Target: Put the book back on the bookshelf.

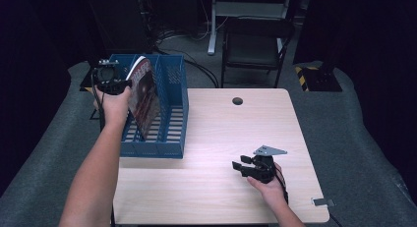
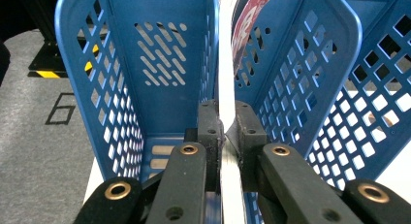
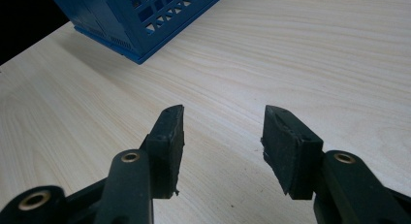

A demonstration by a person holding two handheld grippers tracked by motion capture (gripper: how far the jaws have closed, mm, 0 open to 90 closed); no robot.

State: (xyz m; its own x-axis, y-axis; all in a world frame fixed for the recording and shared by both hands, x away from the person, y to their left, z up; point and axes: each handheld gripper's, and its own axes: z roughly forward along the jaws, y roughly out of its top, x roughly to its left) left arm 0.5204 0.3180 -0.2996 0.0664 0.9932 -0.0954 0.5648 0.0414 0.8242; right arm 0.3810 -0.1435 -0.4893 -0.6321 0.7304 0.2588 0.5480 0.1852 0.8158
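The pale wooden worktop carried a blue slotted file rack at its left rear, well apart from the person's right hand. The rack had several upright compartments with perforated walls; a thin magazine with a dark reddish cover stood tilted in one of the middle ones, its lower edge down on the slatted floor and its top leaning out above the rim. The other compartments that could be seen looked bare.

The left tongs were clamped on the white edge of the magazine, high up near its top corner, at the rack's open end. The magazine would likely handle as a light, floppy thing with a glossy, somewhat slippery cover: held by one corner it would tend to sag and swing, so a hold near the spine or the middle of the long edge would probably steady it better as it went down between the dividers.

The right tongs rested low over the bare worktop near the front right, jaws standing wide with nothing between them, pointing toward the rack.
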